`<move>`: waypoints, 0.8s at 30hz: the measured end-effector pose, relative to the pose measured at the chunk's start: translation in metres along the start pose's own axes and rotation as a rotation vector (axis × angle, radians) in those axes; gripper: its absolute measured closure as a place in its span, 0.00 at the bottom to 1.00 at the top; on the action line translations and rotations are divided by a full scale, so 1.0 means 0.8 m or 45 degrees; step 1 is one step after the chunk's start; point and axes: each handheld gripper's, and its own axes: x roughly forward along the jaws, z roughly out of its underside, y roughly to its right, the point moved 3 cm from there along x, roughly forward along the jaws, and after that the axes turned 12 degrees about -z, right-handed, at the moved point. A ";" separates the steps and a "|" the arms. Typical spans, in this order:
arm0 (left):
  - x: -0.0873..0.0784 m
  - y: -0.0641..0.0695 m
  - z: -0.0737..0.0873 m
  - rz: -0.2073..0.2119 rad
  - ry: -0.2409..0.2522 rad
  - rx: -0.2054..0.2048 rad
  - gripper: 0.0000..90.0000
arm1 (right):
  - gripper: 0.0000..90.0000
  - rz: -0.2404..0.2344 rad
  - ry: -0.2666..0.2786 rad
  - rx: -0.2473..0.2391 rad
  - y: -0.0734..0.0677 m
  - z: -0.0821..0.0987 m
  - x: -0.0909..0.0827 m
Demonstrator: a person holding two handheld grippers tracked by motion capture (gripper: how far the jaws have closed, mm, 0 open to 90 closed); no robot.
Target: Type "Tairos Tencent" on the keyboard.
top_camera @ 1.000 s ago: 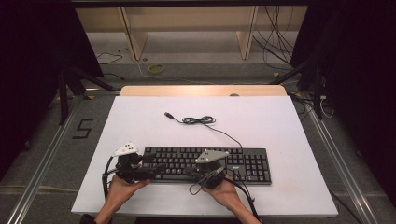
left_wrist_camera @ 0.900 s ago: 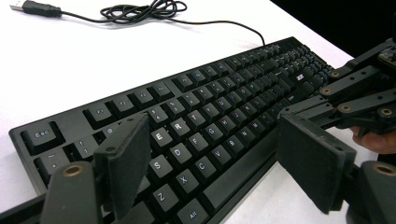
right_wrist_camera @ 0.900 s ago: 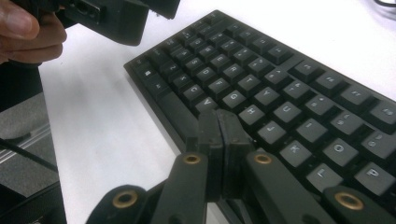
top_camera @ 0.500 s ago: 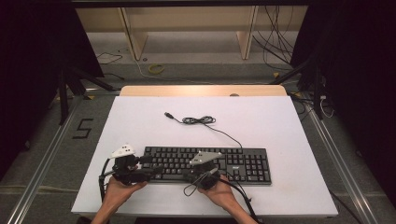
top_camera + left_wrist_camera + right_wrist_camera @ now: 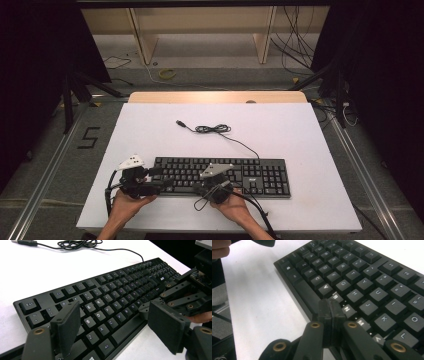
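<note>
A: The keyboard (image 5: 220, 175) lies at the near middle of the white worktop (image 5: 310, 140), its cable (image 5: 215, 129) coiled farther off. The left tool (image 5: 112, 327) gapes wide over the left end.

B: And the right tool (image 5: 329, 315), pressed shut, sits over the spacebar edge near B. I'd press straight down with that tip, gently.

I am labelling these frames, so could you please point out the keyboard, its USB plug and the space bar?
keyboard (image 5: 260, 176): high view, number pad area.
USB plug (image 5: 179, 122): high view, cable's free end.
space bar (image 5: 126, 327): left gripper view, middle of the bar.
</note>
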 end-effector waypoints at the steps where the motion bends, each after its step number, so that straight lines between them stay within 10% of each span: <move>1: 0.000 0.000 0.000 0.001 -0.001 0.001 0.29 | 1.00 0.003 -0.004 0.001 0.000 0.000 0.001; 24: 0.001 -0.002 0.001 -0.011 -0.008 0.011 0.29 | 0.82 -0.021 0.107 0.033 0.008 -0.011 -0.022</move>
